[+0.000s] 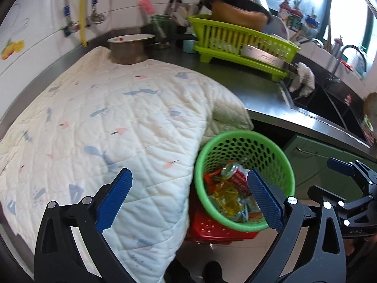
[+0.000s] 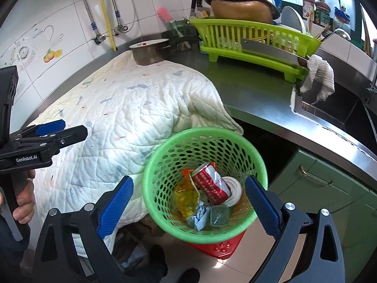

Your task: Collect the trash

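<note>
A green perforated basket (image 1: pixel 245 139) (image 2: pixel 165 155) stands on a red stool beside the counter. It holds trash: a crushed red can (image 2: pixel 212 184) (image 1: pixel 238 176), a yellow wrapper (image 2: pixel 186 195) (image 1: pixel 226 193), a white lid (image 2: pixel 235 188), a crumpled blue paper (image 2: pixel 200 214) and a small green tub (image 2: pixel 219 215). My left gripper (image 1: pixel 190 202) is open and empty, over the quilt's edge and the basket. My right gripper (image 2: pixel 188 202) is open and empty, just above the basket's near rim. Each gripper shows in the other's view, the right (image 1: pixel 344 172) and the left (image 2: pixel 50 127).
A white quilted cloth (image 1: pixel 106 122) (image 2: pixel 132 108) covers the left counter and hangs over its edge. A metal pot (image 1: pixel 129 47), a lime dish rack (image 1: pixel 240 40) (image 2: pixel 254 37) with a cleaver and bowls, and a sink (image 2: pixel 341 108) lie beyond. A red stool (image 2: pixel 223 245) is under the basket.
</note>
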`<action>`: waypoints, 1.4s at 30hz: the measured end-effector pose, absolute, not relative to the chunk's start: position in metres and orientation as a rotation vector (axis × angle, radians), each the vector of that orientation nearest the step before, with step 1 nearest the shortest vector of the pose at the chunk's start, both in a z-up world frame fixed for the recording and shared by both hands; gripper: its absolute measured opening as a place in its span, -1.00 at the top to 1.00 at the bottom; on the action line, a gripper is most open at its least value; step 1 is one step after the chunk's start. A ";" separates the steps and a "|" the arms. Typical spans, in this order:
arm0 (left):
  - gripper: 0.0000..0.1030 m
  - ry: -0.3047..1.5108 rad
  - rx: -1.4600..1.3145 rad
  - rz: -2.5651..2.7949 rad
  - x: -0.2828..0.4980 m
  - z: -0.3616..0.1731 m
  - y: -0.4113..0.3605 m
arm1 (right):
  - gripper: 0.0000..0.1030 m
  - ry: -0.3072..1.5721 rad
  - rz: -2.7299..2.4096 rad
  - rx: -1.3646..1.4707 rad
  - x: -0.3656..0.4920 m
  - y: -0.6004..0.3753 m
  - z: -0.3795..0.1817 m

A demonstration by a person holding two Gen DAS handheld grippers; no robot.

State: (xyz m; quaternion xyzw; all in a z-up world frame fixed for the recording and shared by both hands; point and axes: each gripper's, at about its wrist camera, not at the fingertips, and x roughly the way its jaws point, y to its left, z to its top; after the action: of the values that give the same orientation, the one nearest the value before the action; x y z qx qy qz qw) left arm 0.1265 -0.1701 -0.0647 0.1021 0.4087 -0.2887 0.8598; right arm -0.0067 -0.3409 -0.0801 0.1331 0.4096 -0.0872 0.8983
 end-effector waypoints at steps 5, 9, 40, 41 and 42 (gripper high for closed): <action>-0.89 0.847 0.197 -0.522 0.122 -0.059 -0.146 | -0.79 0.839 -0.153 0.279 -0.004 -0.327 -0.074; -0.90 0.844 0.181 -0.474 0.117 -0.055 -0.127 | -0.80 0.838 -0.129 0.268 -0.002 -0.314 -0.070; -0.90 0.770 0.126 -0.190 0.066 -0.022 -0.048 | -0.83 0.771 -0.050 0.160 -0.013 -0.259 -0.033; -0.90 0.761 0.125 -0.189 0.064 -0.020 -0.049 | -0.83 0.761 -0.059 0.152 -0.014 -0.259 -0.031; -0.90 0.751 0.124 -0.186 0.063 -0.018 -0.050 | -0.83 0.756 -0.060 0.152 -0.015 -0.259 -0.030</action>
State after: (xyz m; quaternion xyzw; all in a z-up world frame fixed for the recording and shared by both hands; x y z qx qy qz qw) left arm 0.0628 -0.0496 -0.0178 0.0605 0.3660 -0.0904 0.9242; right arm -0.0149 -0.2590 -0.0297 0.0740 0.3687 -0.0291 0.9261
